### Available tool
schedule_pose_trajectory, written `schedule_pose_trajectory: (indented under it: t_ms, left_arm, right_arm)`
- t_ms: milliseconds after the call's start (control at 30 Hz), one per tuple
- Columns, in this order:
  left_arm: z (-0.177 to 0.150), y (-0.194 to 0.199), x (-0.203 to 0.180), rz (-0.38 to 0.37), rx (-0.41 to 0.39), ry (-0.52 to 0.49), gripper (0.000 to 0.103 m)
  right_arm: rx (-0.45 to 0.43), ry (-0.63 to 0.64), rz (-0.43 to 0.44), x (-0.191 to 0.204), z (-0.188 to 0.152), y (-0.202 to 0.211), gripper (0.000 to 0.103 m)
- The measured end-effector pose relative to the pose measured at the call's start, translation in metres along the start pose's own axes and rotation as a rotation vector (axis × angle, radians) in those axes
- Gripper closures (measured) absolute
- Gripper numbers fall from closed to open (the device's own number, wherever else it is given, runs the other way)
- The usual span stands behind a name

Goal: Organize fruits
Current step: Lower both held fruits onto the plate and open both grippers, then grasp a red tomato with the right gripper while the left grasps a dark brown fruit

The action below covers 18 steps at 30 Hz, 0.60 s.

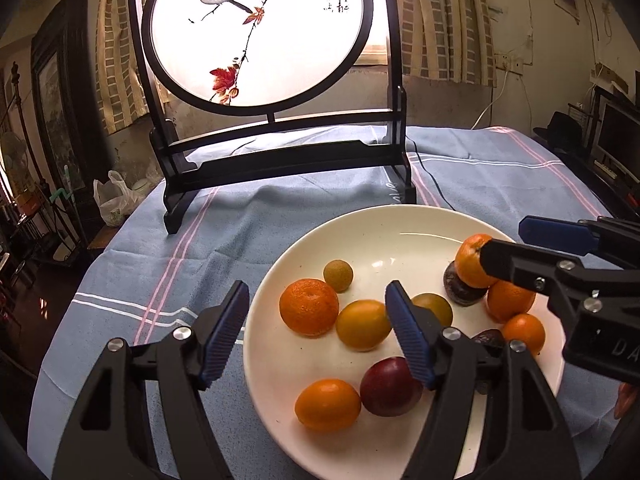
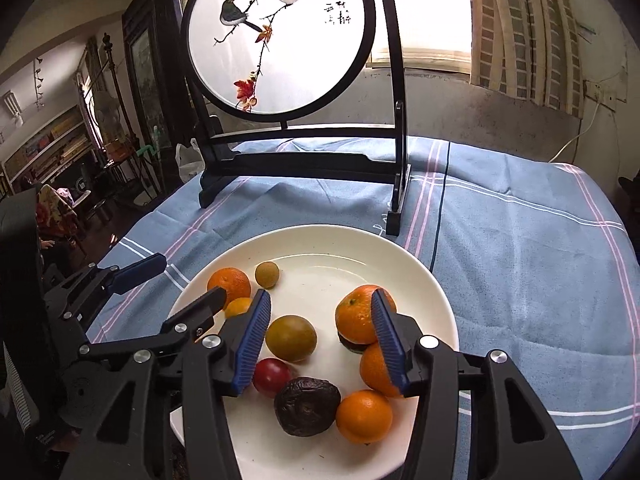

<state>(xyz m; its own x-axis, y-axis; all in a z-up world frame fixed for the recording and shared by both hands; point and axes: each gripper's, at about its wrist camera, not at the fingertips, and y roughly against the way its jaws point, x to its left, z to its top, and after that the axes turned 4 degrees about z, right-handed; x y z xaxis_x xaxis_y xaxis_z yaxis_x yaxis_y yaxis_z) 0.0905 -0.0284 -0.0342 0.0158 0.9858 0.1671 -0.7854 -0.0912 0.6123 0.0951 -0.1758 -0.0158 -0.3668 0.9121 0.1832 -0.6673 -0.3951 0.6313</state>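
Note:
A white plate (image 1: 360, 236) (image 2: 320, 248) on the blue cloth holds several fruits: oranges (image 1: 309, 306) (image 2: 229, 283), yellow-green fruits (image 1: 363, 325) (image 2: 291, 338), a small round tan fruit (image 1: 338, 276) (image 2: 267, 274), a red plum (image 1: 390, 387) (image 2: 271, 376) and dark wrinkled fruits (image 2: 307, 406). One orange (image 1: 472, 260) (image 2: 356, 314) rests on a dark fruit (image 1: 460, 290). My left gripper (image 1: 316, 332) is open and empty above the plate's near left. My right gripper (image 2: 320, 336) is open and empty over the plate's right side; it shows in the left wrist view (image 1: 520, 248).
A round backlit bird painting in a black wooden stand (image 1: 260, 32) (image 2: 280, 40) stands at the back of the table. A black cable (image 1: 432, 180) runs beside it. A white plastic bag (image 1: 114, 196) lies beyond the left table edge. Furniture surrounds the table.

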Motion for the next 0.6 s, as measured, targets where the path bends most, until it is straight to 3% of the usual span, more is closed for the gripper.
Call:
schedule_pose_trajectory:
  t_ms: [267,600]
  left_arm:
    - [-0.002,0.007,0.002,-0.021,-0.003,-0.007,0.035]
    - [-0.042,0.06,0.028,-0.115,-0.016,-0.111,0.034]
  right_arm:
    - [0.016,-0.003,0.014,-0.001,-0.01,0.005,0.05]
    - [0.04,0.148,0.048,0.019,-0.065,0.075,0.045]
